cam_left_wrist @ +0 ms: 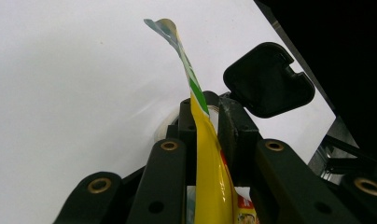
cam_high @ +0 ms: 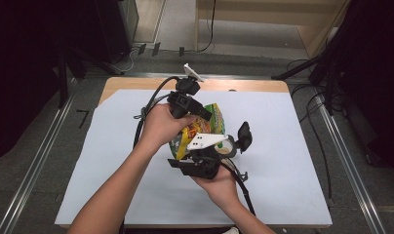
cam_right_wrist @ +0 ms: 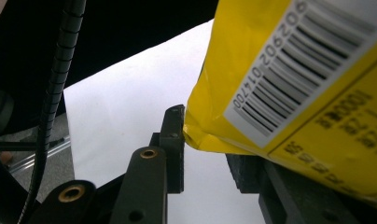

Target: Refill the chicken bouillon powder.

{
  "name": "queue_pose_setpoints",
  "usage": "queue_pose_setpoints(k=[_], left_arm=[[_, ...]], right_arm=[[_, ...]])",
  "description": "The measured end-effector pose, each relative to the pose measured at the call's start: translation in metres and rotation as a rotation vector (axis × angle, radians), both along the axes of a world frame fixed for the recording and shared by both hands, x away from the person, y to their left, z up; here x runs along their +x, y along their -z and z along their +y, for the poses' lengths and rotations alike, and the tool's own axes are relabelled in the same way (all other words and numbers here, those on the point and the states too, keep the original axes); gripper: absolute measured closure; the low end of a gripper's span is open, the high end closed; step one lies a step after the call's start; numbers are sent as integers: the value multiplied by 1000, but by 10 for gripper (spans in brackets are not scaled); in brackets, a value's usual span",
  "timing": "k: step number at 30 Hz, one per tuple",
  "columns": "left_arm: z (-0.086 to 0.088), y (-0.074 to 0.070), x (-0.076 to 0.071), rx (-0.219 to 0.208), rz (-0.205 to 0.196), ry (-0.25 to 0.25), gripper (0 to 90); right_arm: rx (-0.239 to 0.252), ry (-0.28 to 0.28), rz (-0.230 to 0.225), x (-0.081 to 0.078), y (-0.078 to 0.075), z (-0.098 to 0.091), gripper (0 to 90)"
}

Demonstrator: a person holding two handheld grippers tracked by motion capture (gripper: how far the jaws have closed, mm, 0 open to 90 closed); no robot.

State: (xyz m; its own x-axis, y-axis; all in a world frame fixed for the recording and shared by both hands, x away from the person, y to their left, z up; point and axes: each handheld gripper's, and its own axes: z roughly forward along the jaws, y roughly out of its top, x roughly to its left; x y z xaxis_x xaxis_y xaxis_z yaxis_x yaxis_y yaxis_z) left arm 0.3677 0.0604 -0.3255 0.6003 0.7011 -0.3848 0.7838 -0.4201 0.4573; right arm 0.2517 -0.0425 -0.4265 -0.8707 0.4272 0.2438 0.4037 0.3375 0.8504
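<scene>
A: Where's the pouch?

B: Mid-table on the white sheet [cam_high: 283,161], lifted off it between both tongs. Yellow-green snack pouch [cam_high: 215,122], glossy film, barcode panel on one face, red-orange print lower down. At 3 o'clock from it sits a clear jar [cam_high: 227,148] w/ its black flip lid [cam_high: 244,137] standing open.

A: How'll it handle?

B: I'd say light, soft, crinkly. Film's slick, so it could slide under a weak pinch. Contents prob. brittle: don't crush the belly. Best hold is the flat sealed edges, not the puffy middle.

A: Tongs?

B: Left gripper [cam_left_wrist: 206,116] nearly closed, pads pinching the pouch edge-on; the pouch's top seam curls up toward 12 beyond the jaws. Right gripper [cam_right_wrist: 210,149]: jaws part-closed w/ the pouch's lower corner between them. One pad touches the film; the far one is hidden under the pouch, so can't tell if it truly clamps.

A: Smallest detail?

B: Pouch tip is bent over, pale blue-green.
</scene>
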Motion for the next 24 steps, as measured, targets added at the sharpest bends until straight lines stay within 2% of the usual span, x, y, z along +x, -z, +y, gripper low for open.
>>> queue_pose_setpoints(k=[24], left_arm=[[0,0,-1,7,-3,5,798]], right_arm=[[-3,1,0,0,0,0,713]])
